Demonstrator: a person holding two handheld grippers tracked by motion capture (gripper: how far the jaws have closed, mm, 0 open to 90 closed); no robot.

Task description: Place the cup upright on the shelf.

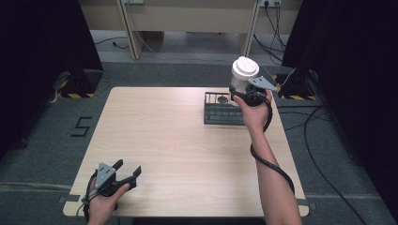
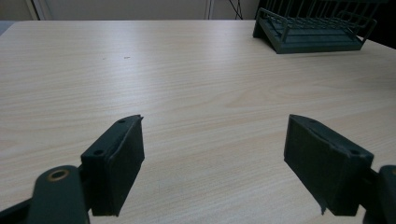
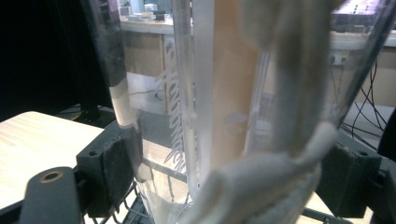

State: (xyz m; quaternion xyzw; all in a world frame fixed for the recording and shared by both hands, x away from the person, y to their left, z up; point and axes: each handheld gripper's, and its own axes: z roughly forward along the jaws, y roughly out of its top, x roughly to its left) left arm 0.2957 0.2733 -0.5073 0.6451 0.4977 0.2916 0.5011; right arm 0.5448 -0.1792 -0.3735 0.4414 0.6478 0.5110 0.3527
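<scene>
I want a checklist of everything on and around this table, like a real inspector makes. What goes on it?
Surface: pale wooden table, bare apart from the rack.
Job's things: clear plastic cup with a white lid, held in the air above the dark wire rack near the table's far right edge; something small lies in the rack, too small to tell.
Clutter: nothing seen.
Grippers: right gripper shut on the cup, its pads pressed to the cup's sides; left gripper open and holding nothing, low at the near left corner.
Cables: black cable trailing along the right forearm; more cables on the floor at right.
Surroundings: grey carpet, black curtains both sides, wooden furniture behind.
</scene>
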